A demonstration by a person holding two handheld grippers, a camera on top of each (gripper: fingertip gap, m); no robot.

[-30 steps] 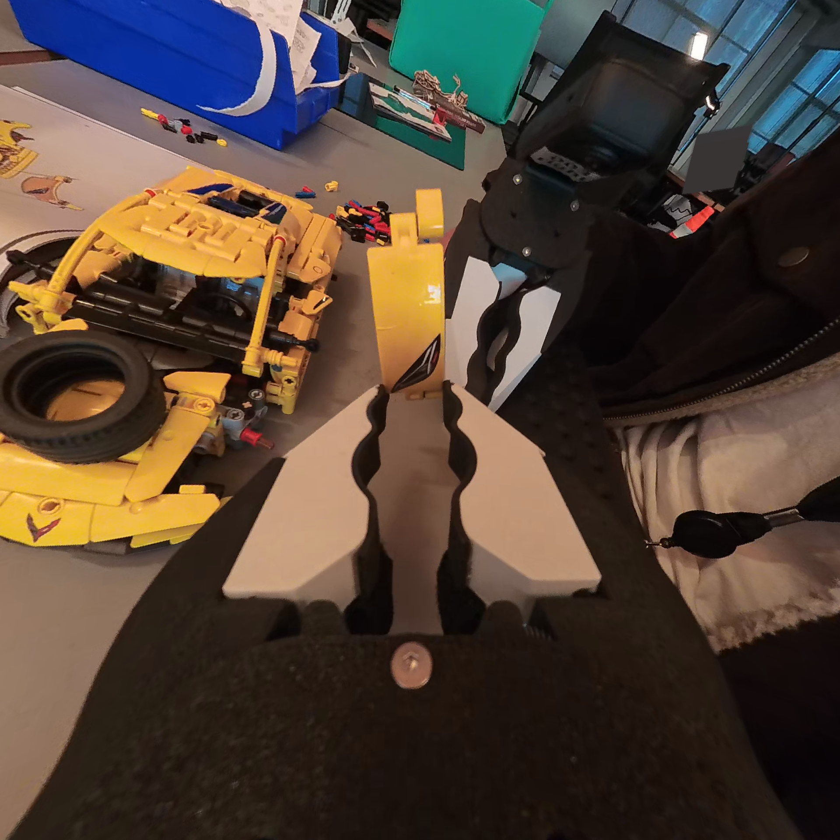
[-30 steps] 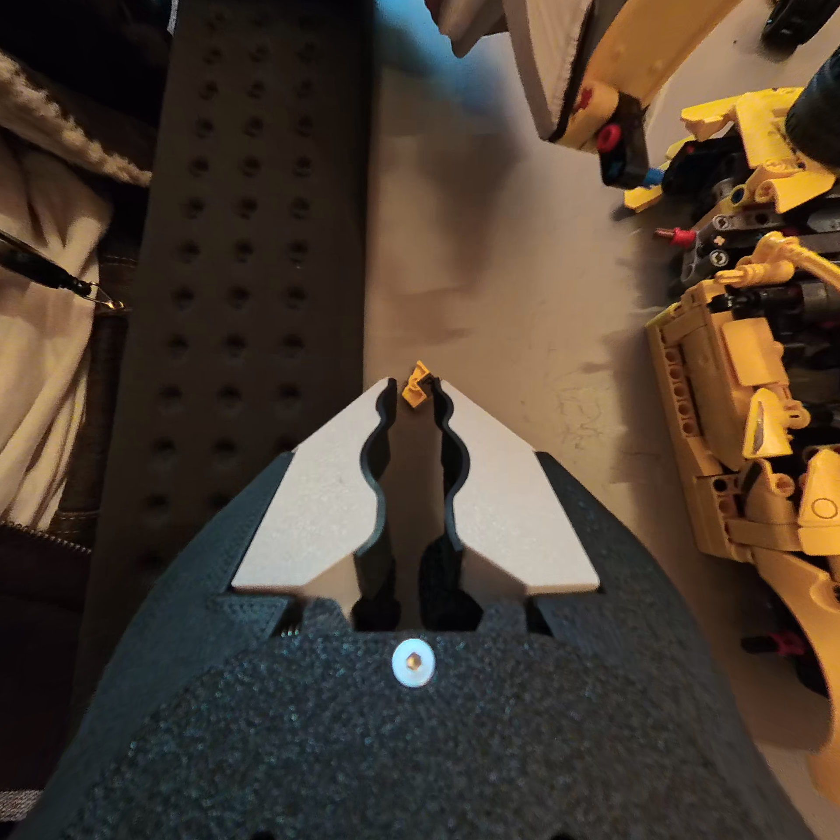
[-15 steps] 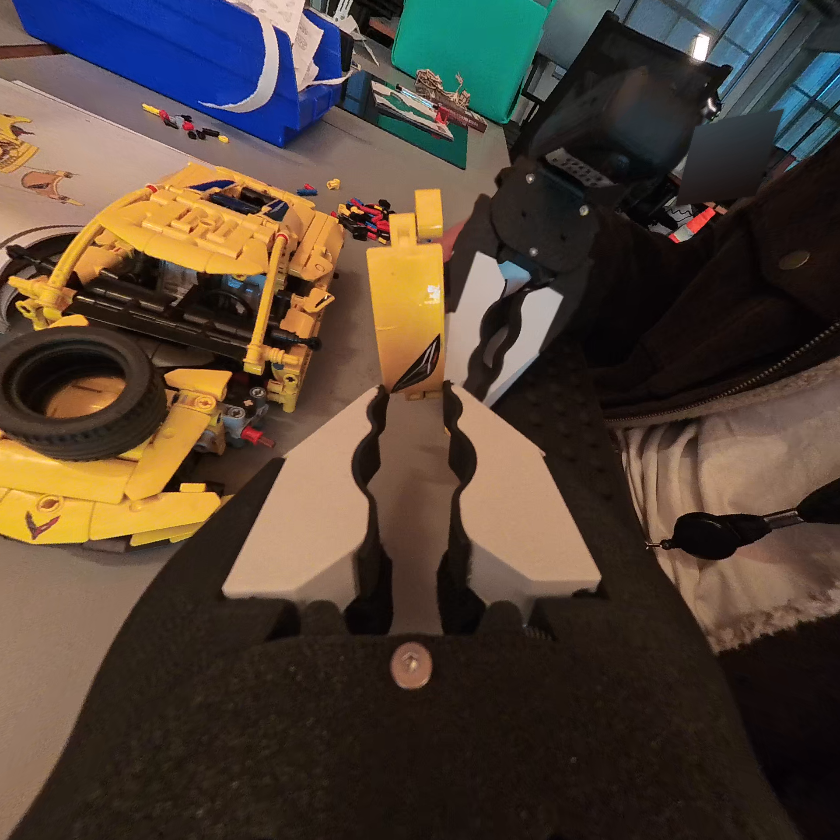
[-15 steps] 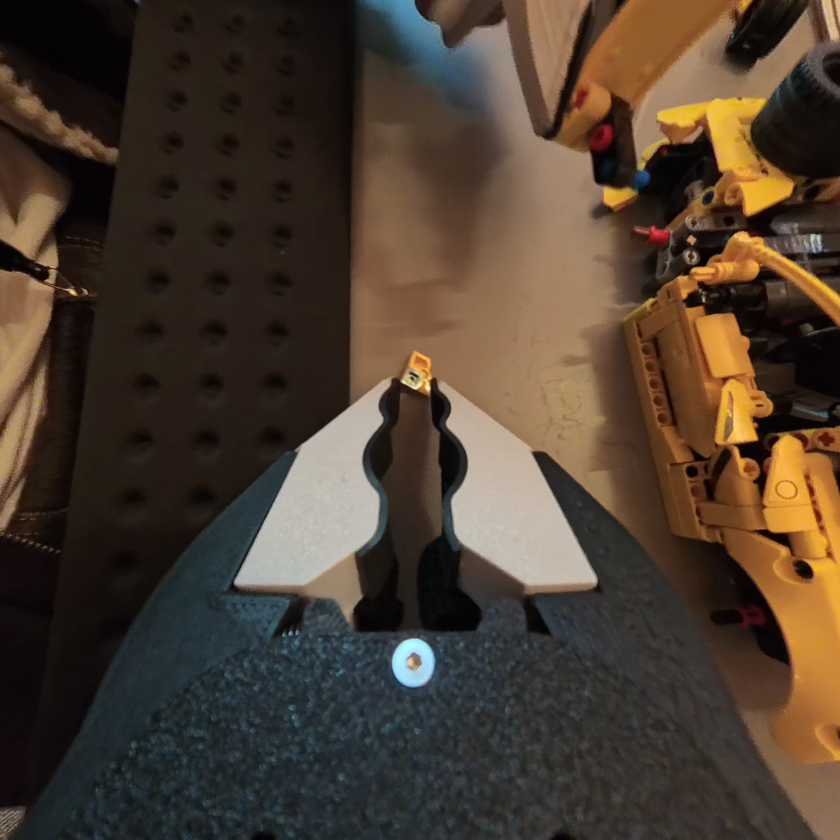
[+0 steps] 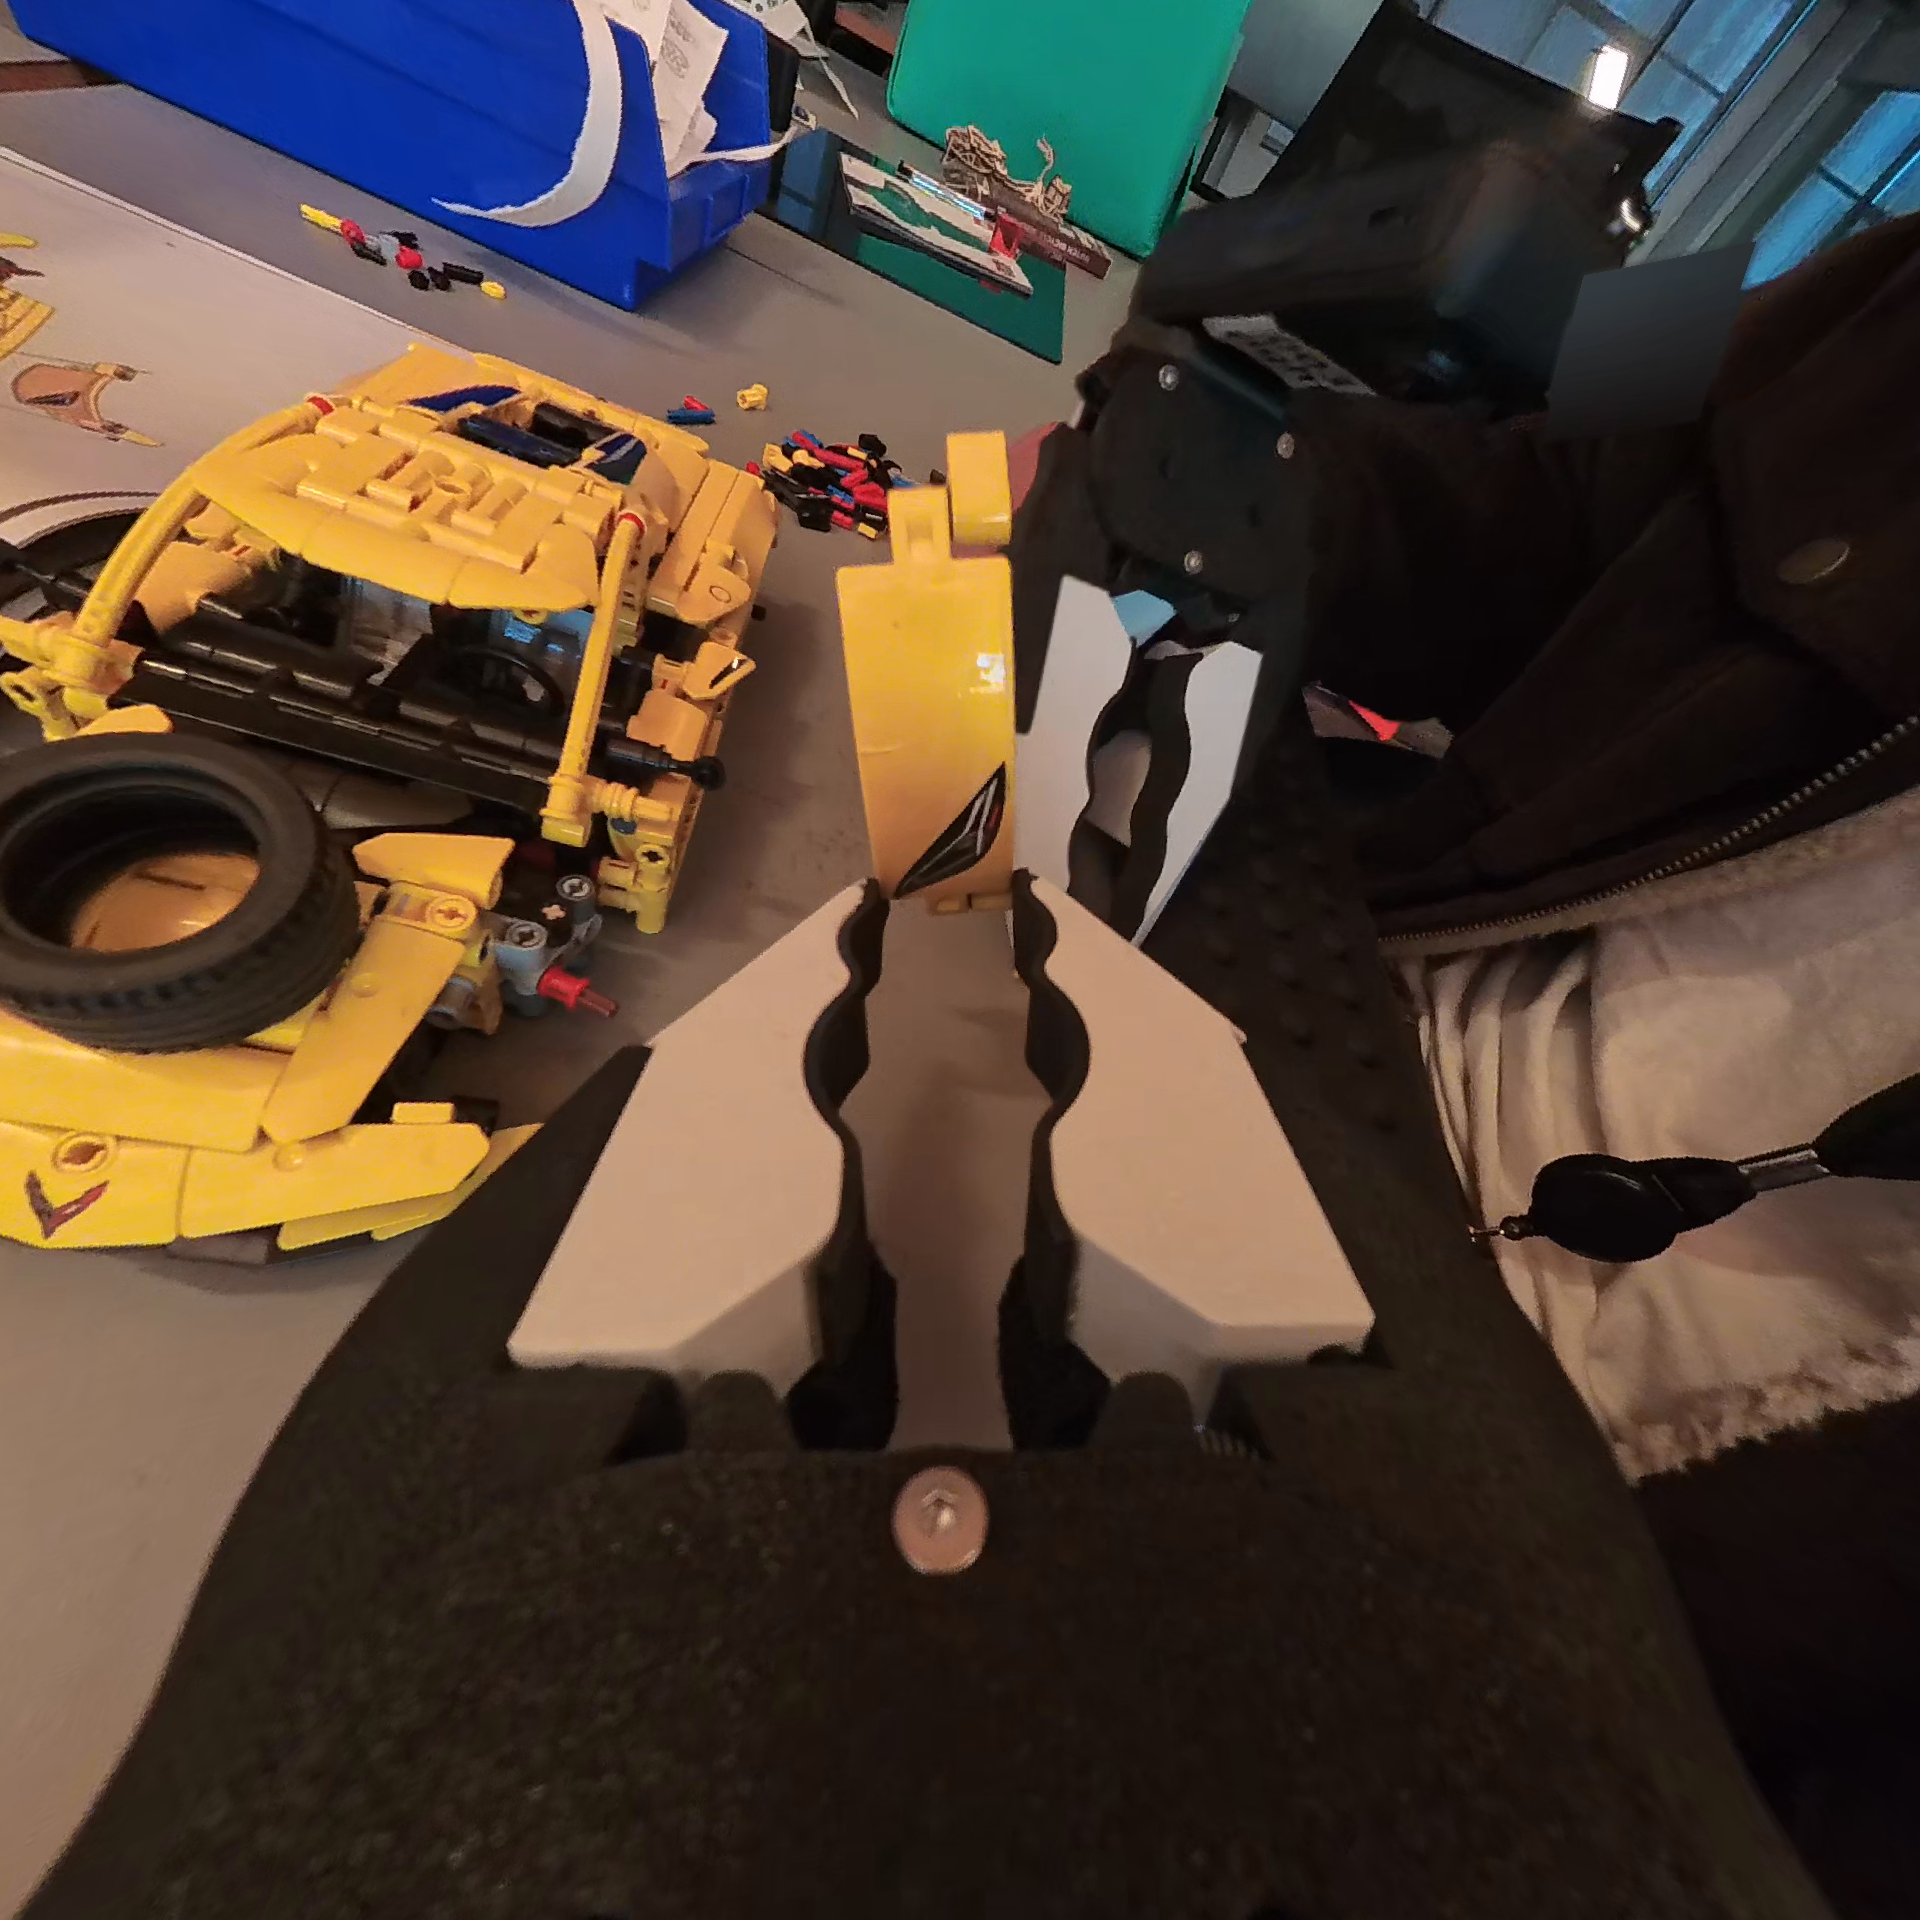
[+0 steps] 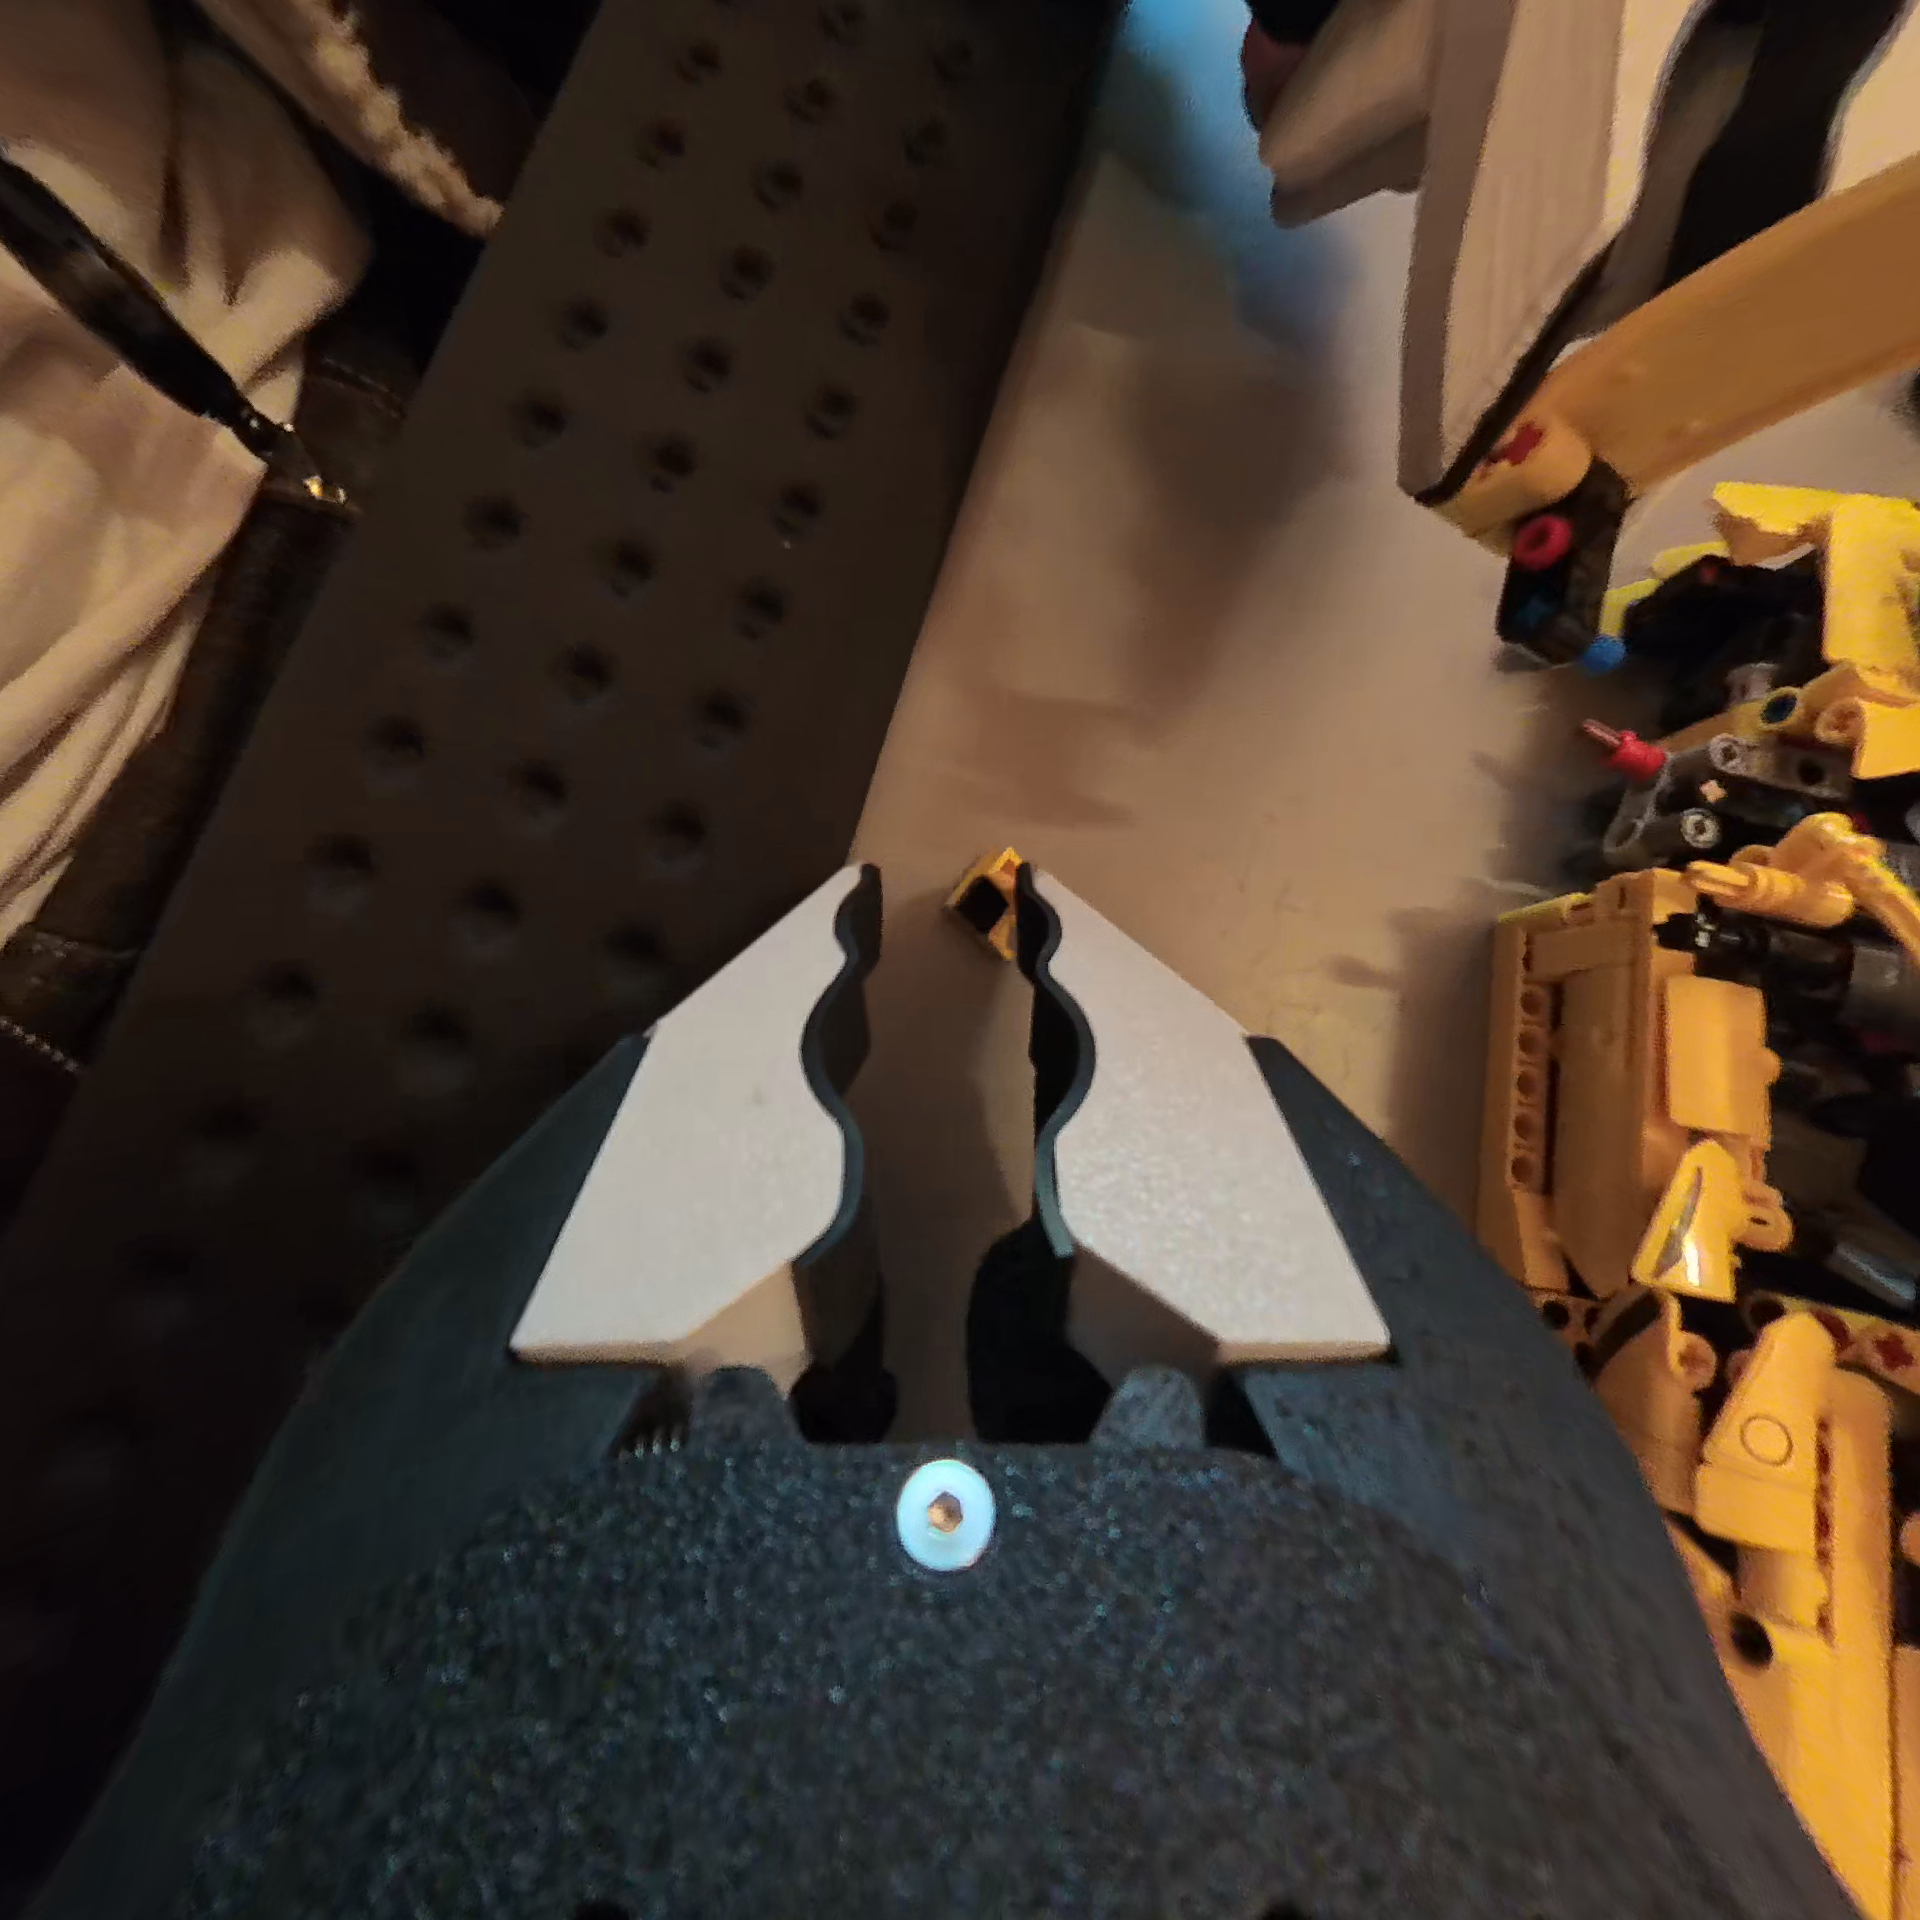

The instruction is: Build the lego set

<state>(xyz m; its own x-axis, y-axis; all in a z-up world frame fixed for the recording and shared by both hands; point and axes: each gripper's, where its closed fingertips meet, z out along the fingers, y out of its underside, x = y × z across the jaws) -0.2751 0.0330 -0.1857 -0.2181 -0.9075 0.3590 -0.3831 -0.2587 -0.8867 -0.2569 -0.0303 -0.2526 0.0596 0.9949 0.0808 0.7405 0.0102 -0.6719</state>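
Left hand-held gripper (image 5: 940, 894): its two fingers are squeezed on the bottom end of a long yellow body panel (image 5: 930, 717). The panel stands up out of the tips.
Right hand-held gripper (image 6: 945, 894): its fingers are apart with a gap between them. A small yellow piece (image 6: 987, 906) sits at the tips, touching the inner side of the right finger (image 6: 1164, 1164). I cannot tell if it is stuck there or lies on the bench (image 6: 1195, 727).
Yellow lego car (image 5: 416, 644): it sits on the bench, left of the yellow body panel. It is only partly built.
Black tire (image 5: 156, 883): it lies flat on the front of the yellow lego car.
Loose small pieces (image 5: 831, 478): a little pile lies on the bench just behind the yellow lego car.
Blue bin (image 5: 416, 114): far behind the yellow lego car, with paper in it.
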